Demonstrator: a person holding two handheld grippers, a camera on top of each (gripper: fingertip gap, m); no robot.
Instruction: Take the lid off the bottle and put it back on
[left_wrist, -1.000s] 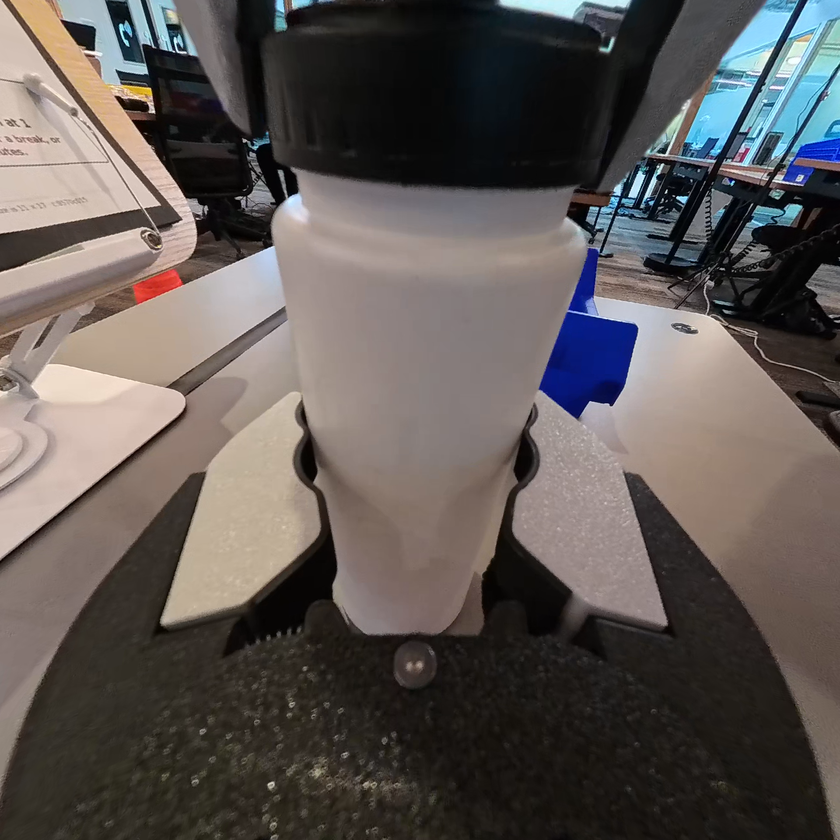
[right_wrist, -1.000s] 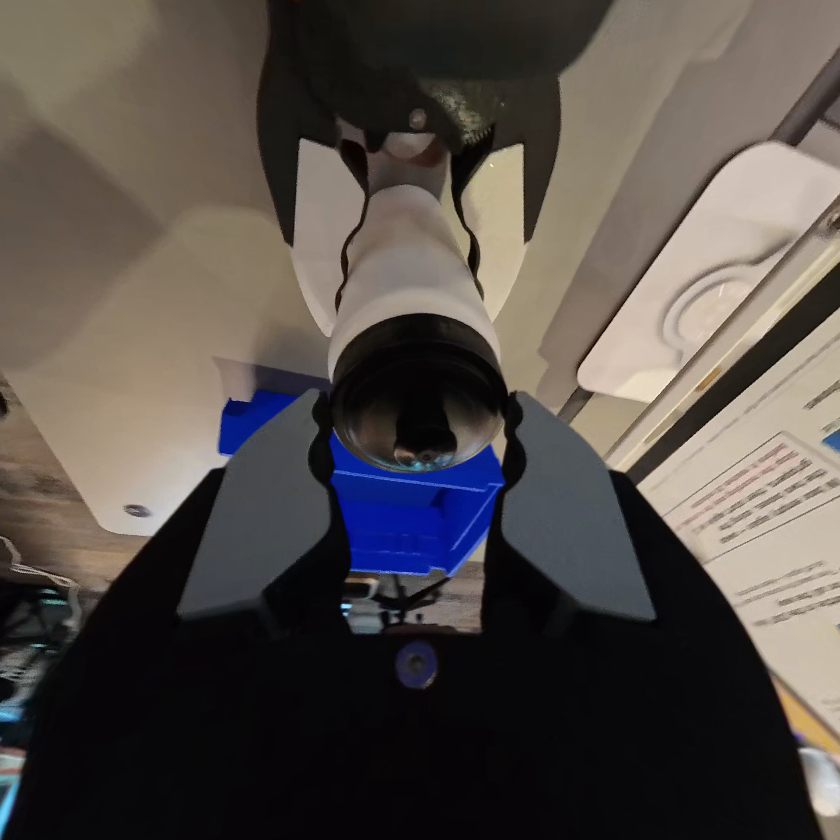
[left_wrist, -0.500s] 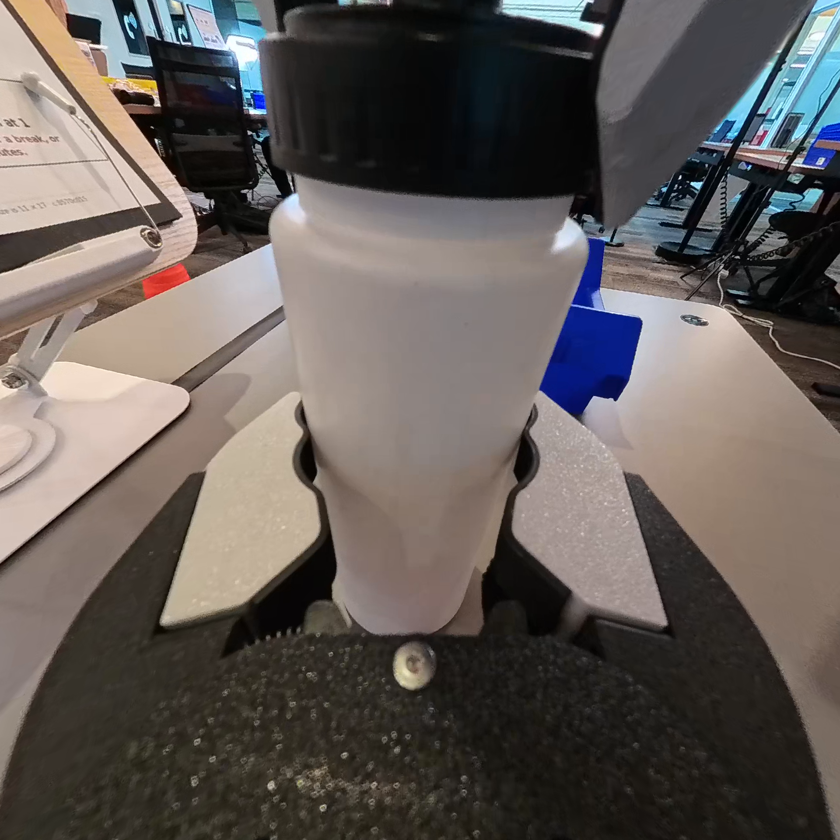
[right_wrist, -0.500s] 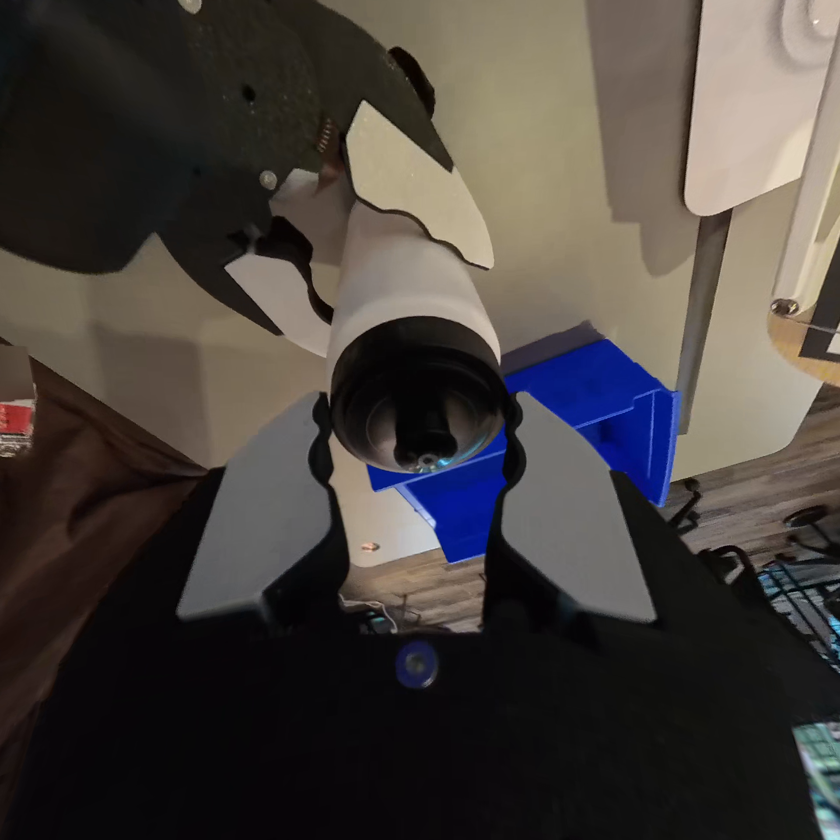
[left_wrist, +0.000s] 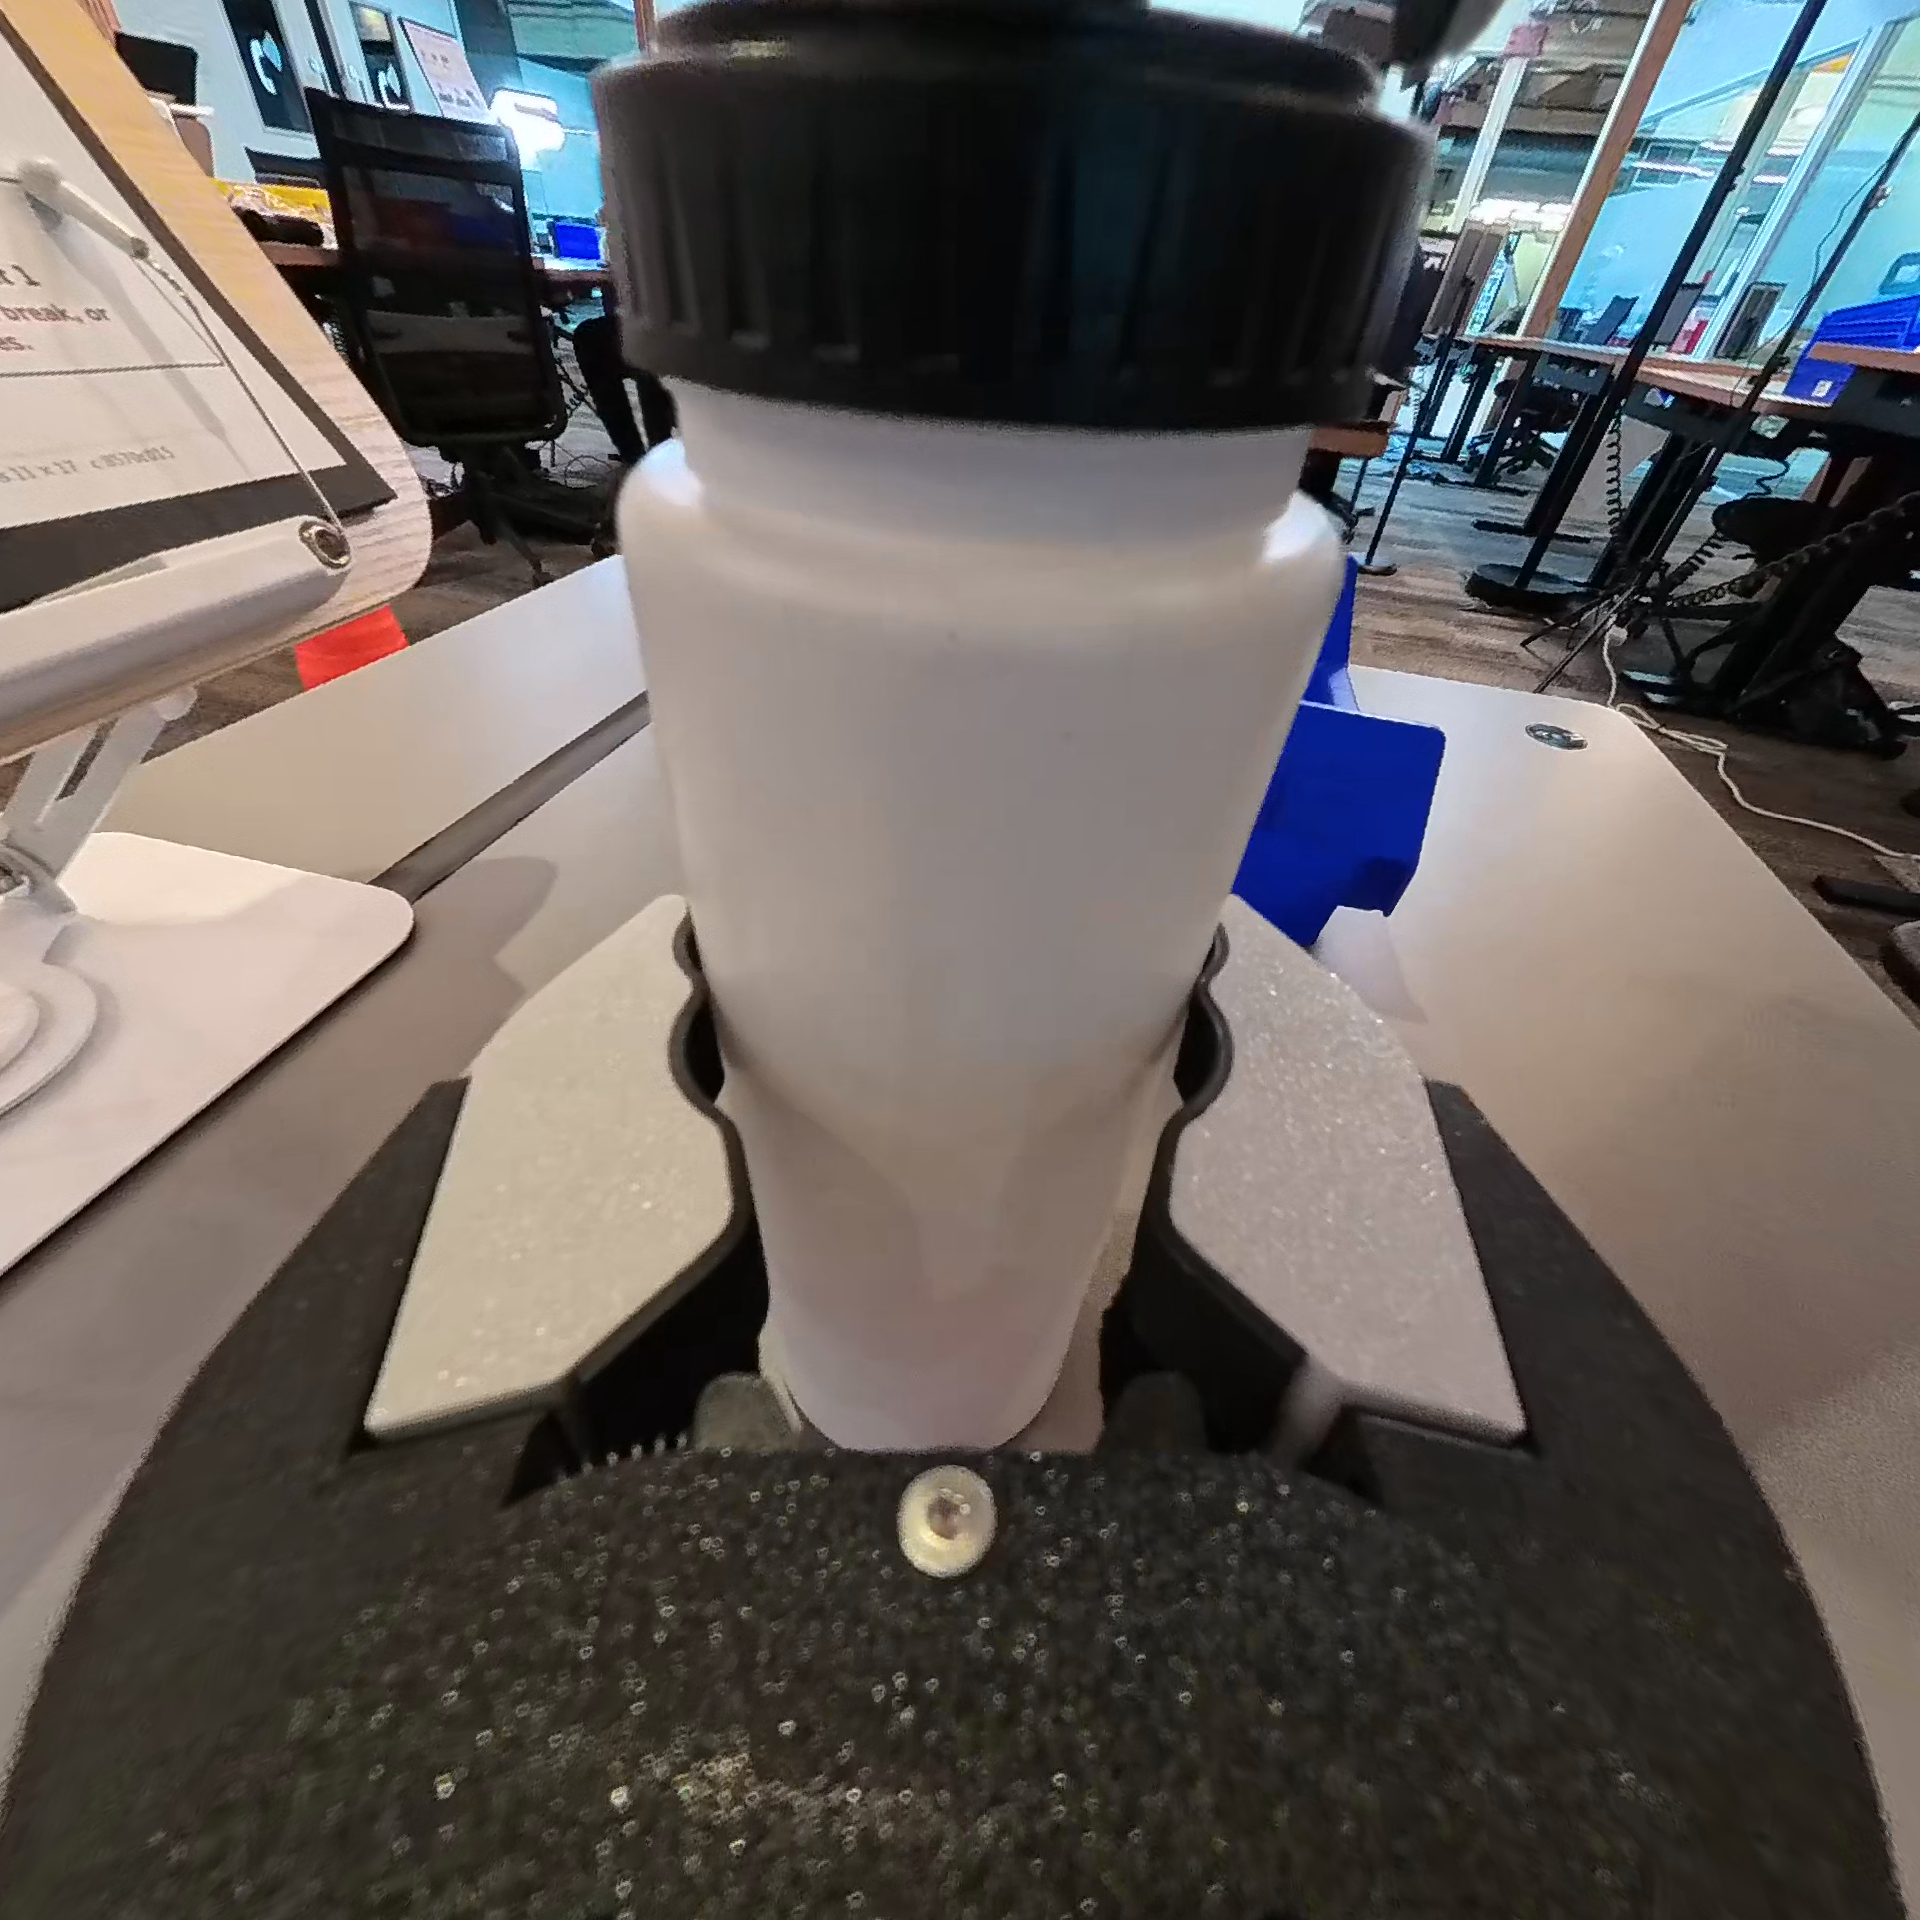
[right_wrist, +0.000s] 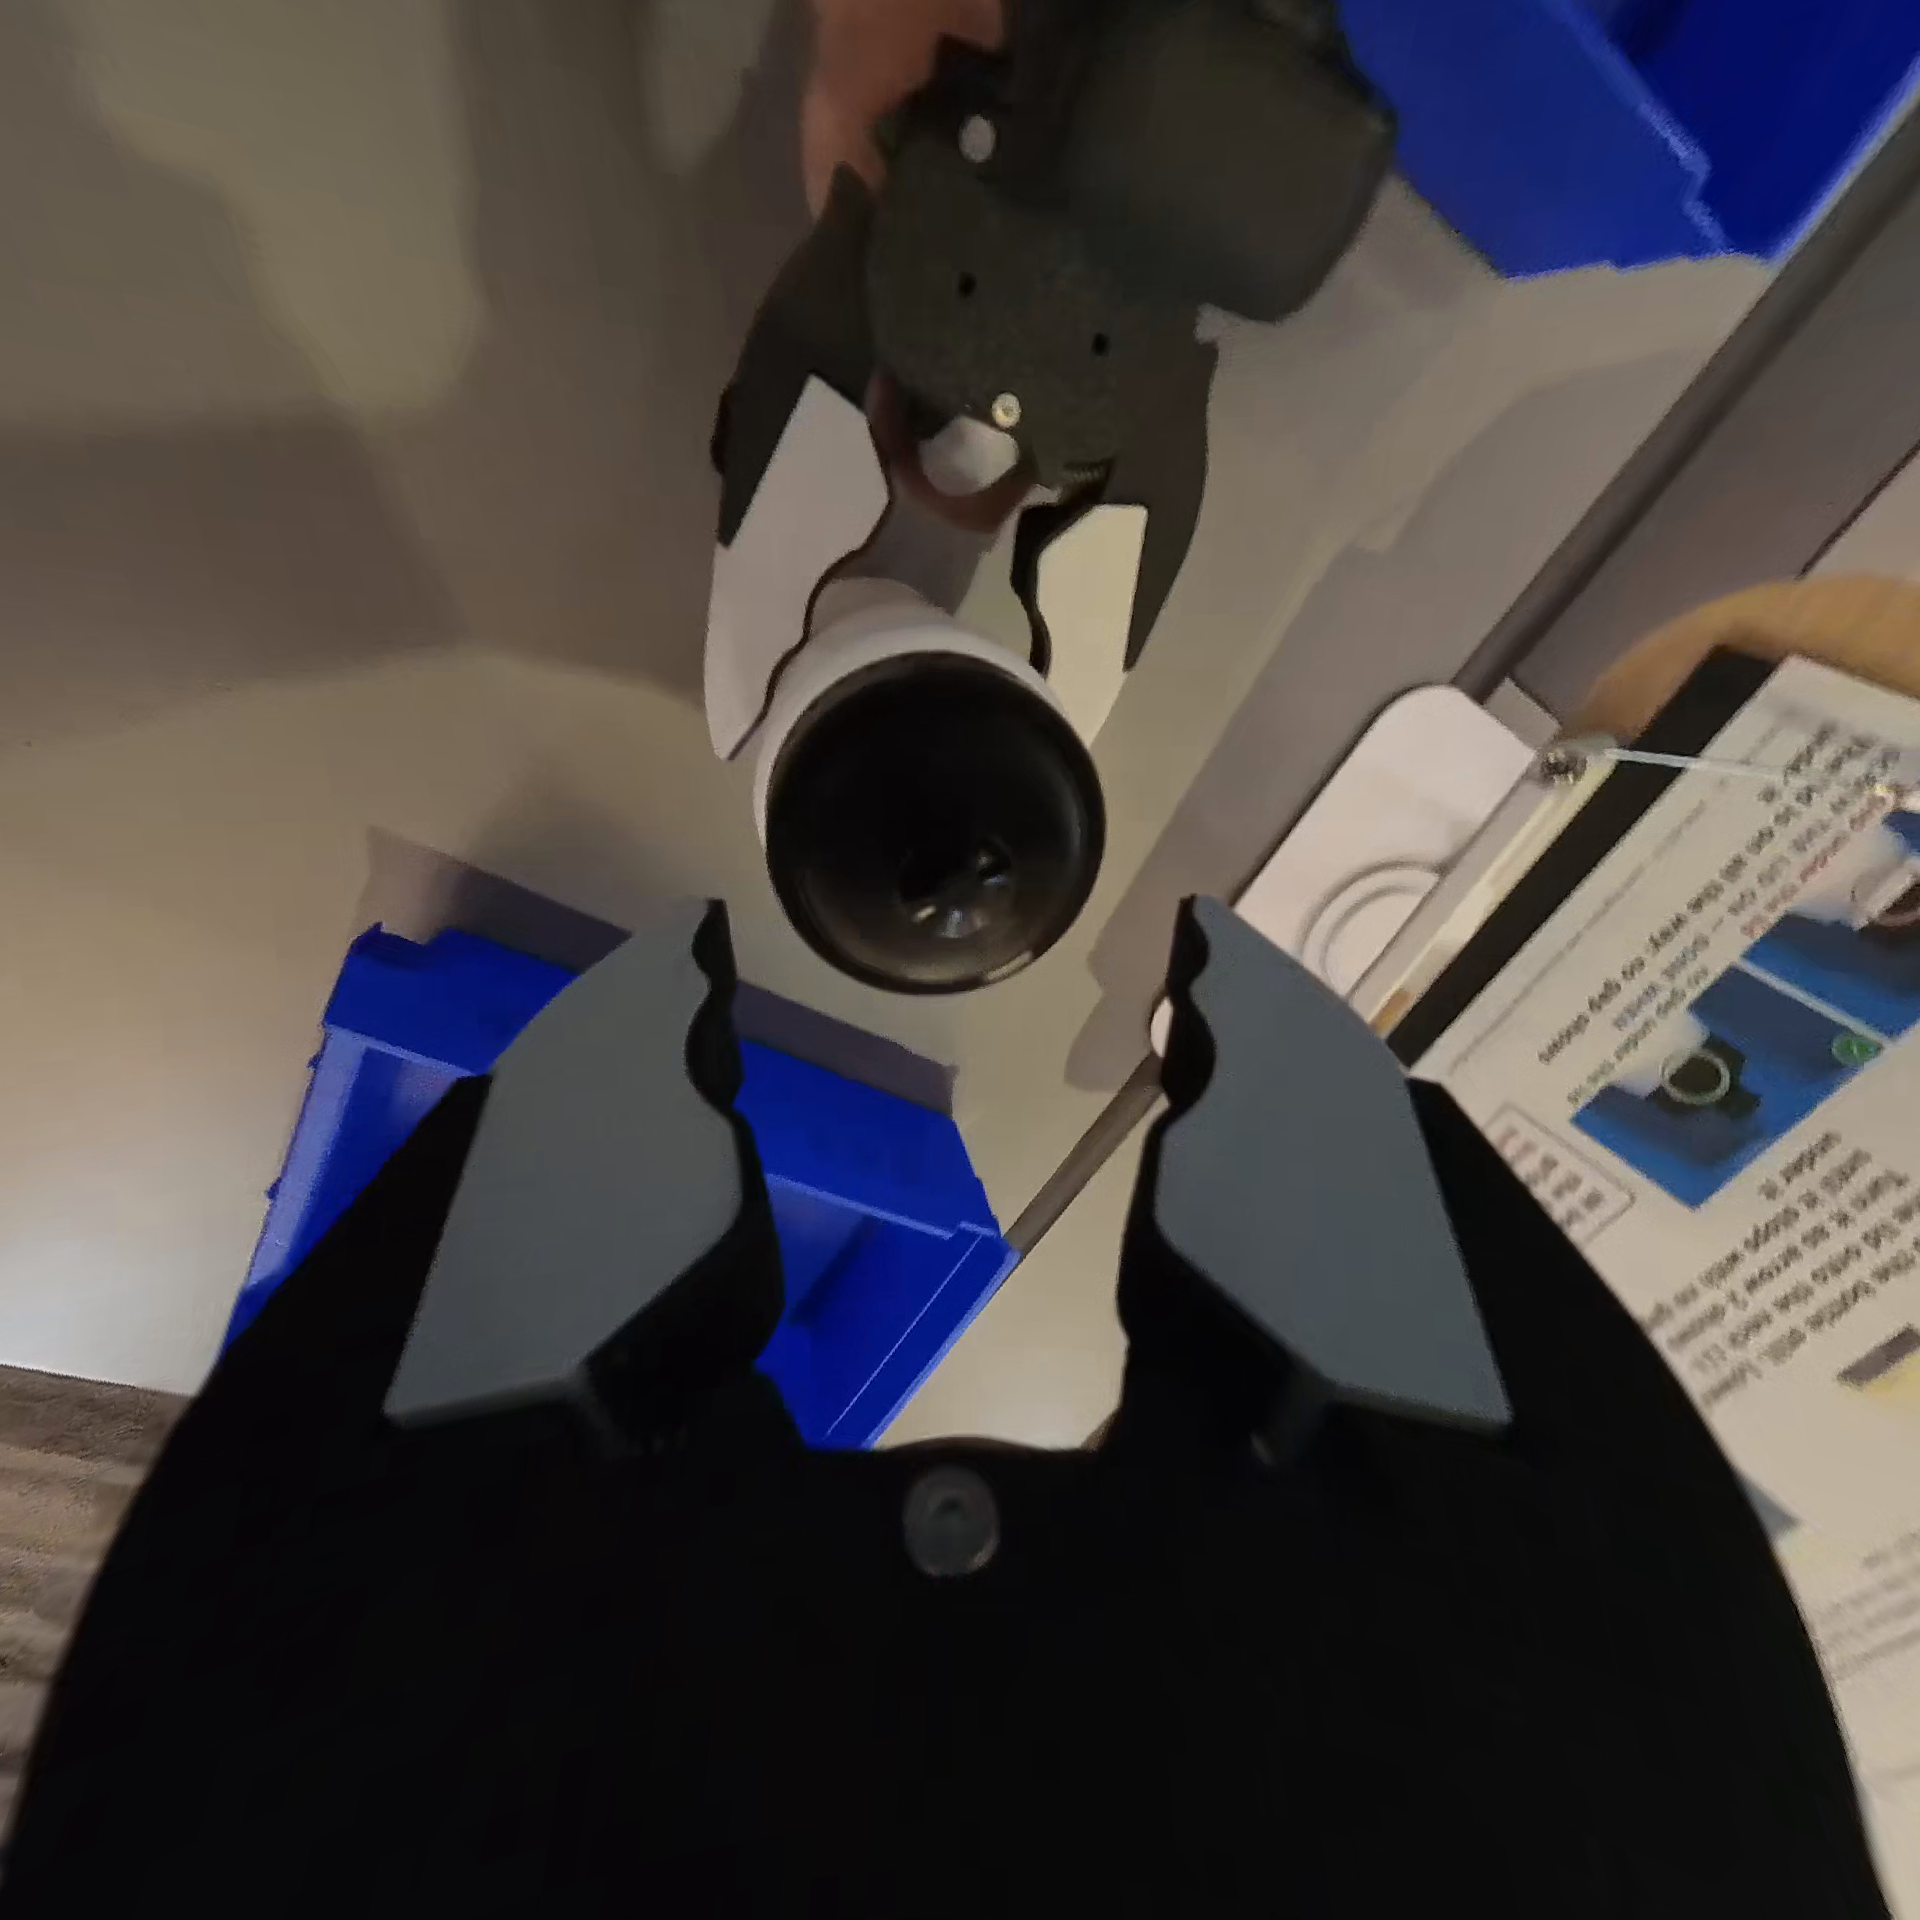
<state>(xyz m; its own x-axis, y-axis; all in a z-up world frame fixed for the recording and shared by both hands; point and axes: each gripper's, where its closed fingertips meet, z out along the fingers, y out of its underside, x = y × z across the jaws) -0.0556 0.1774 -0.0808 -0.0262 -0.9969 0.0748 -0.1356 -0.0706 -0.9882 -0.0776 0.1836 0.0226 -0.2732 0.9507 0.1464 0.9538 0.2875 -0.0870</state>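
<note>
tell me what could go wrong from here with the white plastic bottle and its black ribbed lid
1. The left gripper clamps only the low end of the white plastic bottle; a push on top could tilt it.
2. The right gripper is open and clear of the black ribbed lid, which may not be screwed tight.
</note>
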